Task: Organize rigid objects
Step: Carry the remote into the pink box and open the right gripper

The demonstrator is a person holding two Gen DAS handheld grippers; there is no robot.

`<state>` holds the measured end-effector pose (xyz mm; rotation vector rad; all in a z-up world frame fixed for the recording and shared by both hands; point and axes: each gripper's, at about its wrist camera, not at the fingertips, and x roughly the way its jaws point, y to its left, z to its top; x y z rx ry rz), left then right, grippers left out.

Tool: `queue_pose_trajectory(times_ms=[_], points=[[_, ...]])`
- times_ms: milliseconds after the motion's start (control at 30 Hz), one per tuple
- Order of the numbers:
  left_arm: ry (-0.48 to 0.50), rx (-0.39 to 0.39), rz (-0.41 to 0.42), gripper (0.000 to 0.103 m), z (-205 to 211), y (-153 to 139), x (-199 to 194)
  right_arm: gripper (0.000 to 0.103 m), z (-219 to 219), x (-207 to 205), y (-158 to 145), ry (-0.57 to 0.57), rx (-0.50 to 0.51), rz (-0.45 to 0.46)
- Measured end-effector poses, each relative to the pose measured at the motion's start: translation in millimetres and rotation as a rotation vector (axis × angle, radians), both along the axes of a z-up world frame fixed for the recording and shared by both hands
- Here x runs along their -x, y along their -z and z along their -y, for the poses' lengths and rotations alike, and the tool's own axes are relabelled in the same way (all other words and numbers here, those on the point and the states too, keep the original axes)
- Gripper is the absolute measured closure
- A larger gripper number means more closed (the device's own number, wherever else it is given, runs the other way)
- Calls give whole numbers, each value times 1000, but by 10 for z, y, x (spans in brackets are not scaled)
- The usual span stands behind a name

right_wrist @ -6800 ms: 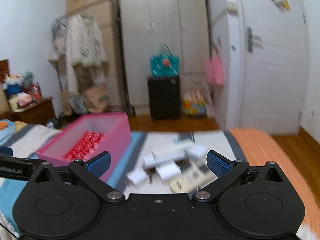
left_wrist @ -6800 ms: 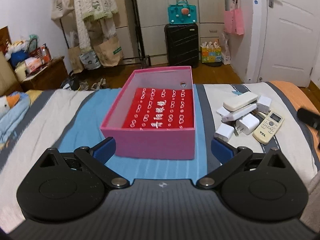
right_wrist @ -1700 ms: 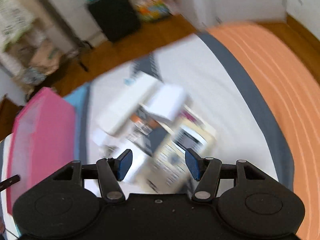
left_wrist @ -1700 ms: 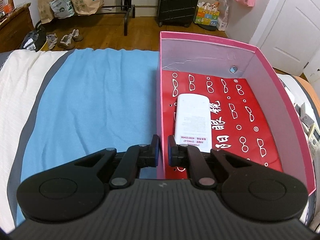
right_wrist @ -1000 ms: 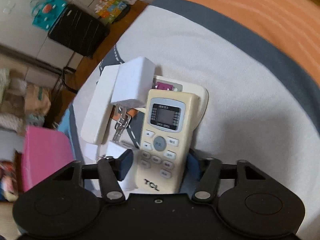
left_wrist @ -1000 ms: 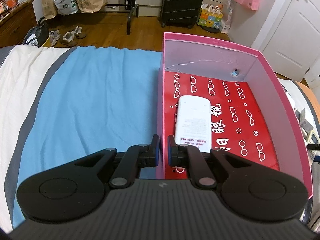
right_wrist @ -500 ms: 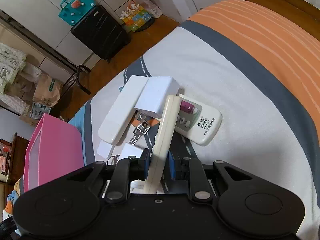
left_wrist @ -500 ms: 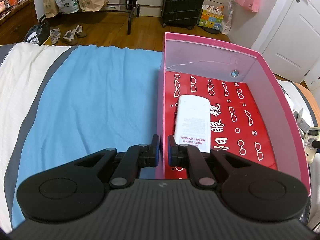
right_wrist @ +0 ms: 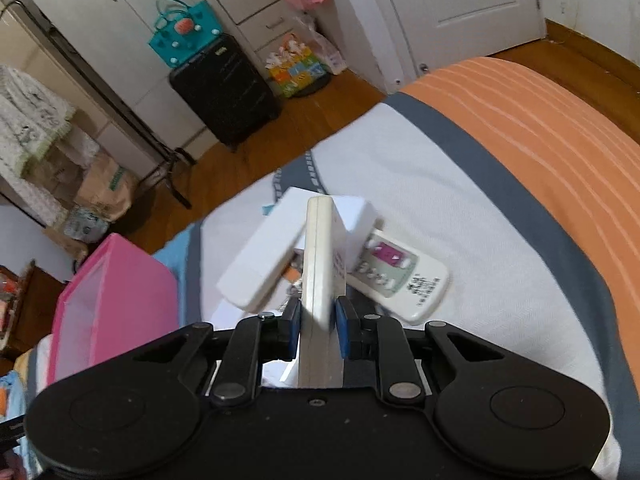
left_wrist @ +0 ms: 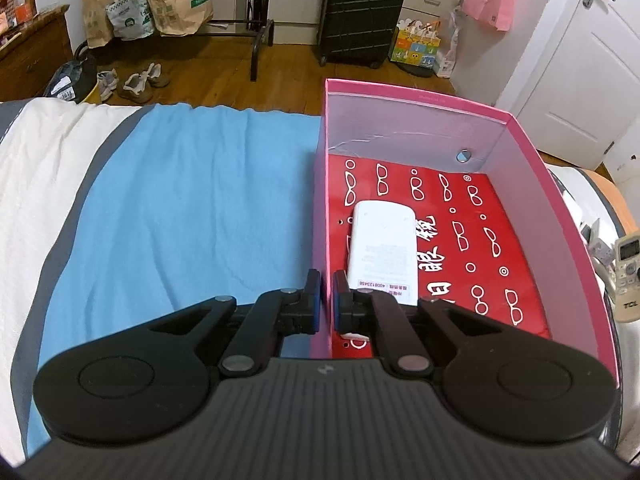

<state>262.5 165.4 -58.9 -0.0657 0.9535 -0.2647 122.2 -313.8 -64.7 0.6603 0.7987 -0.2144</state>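
A pink box [left_wrist: 560, 216] is showing a red floor patterned with white glasses. A white remote [left_wrist: 382, 250] is lying inside. The bed cover [left_wrist: 192, 200] is striping blue, grey, white and orange.

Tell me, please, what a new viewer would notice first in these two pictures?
First, the pink box with its red floor, on the bed; the left gripper clamps its side wall, and a white remote lies inside. Next, the cream remote held on edge in the right gripper, above more white devices.
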Motion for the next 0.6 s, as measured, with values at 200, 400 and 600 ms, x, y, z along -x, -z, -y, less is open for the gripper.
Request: queue_pose_trajectory(times_ms=[200, 400, 600], points=[[-5, 2, -16, 97, -2, 28, -14, 81, -63, 12, -111, -27, 18, 52], [-13, 8, -19, 97, -17, 22, -17, 81, -196, -12, -207, -61, 69, 74], [-12, 32, -32, 98, -50, 7, -22, 81, -368, -12, -378, -118, 52, 173]])
